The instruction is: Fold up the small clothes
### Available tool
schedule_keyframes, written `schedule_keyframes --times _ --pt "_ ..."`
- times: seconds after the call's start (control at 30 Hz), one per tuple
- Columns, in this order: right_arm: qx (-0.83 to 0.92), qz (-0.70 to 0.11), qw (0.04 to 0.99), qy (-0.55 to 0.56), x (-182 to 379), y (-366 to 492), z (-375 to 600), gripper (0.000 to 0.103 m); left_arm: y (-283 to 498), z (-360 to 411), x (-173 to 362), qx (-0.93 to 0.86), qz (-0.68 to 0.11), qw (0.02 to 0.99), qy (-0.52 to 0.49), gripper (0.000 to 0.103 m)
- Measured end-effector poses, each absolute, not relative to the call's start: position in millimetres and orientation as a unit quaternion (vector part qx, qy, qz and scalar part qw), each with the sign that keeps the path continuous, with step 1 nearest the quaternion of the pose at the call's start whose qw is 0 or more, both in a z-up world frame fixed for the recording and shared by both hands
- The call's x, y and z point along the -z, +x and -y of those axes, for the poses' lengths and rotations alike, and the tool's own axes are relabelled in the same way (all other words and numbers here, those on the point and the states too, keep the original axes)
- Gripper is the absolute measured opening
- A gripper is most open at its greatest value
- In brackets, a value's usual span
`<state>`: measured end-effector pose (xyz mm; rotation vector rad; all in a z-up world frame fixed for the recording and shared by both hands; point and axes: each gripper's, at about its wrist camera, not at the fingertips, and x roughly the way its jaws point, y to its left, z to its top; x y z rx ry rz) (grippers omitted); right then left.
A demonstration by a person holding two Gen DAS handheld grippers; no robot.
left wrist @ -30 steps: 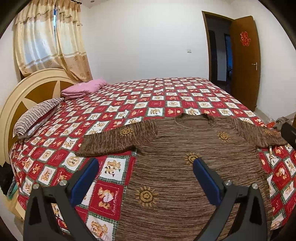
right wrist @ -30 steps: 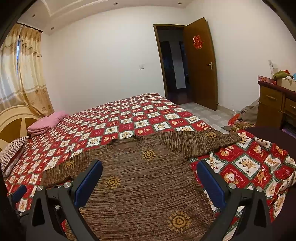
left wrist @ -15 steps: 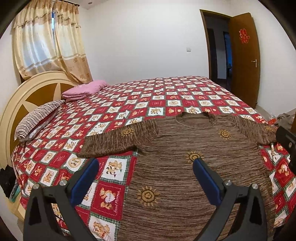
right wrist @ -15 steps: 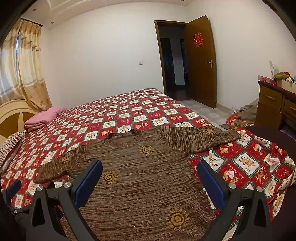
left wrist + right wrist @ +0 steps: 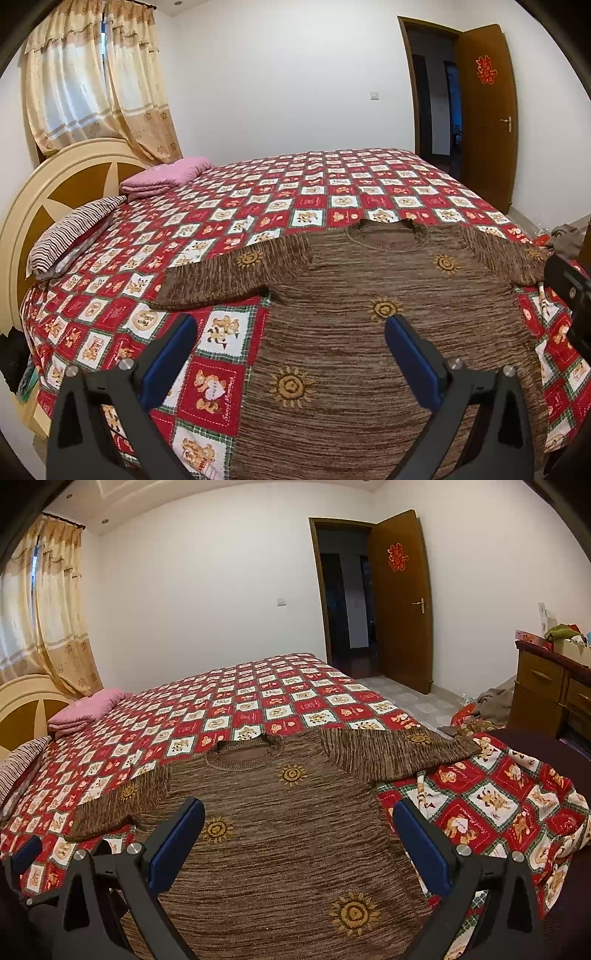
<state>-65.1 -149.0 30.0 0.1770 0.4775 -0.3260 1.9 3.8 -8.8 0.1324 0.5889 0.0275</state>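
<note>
Across the bed's (image 5: 332, 177) near edge the brown sweater (image 5: 369, 332) looms larger; I've raised both tongs, left (image 5: 288, 347) and right (image 5: 297, 832), spread empty, folding unstarted.

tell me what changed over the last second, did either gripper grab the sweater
Neither has taken hold. Both views shifted slightly: the brown sweater sits a little lower in each picture, as if both cameras tipped up a little. The left gripper and right gripper remain open and empty above it. The sweater lies flat as before, sleeves spread, on the red patchwork bedspread; the pink folded cloth is unmoved.
</note>
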Motion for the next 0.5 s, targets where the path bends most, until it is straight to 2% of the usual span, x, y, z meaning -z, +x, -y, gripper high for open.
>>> schedule_keyframes --times 0.5 --pt "0.160 -0.235 0.954 0.088 -29.9 -65.1 148.3 0.102 3.7 -0.6 14.2 -0.017 -0.299 0.951 0.080 0.103"
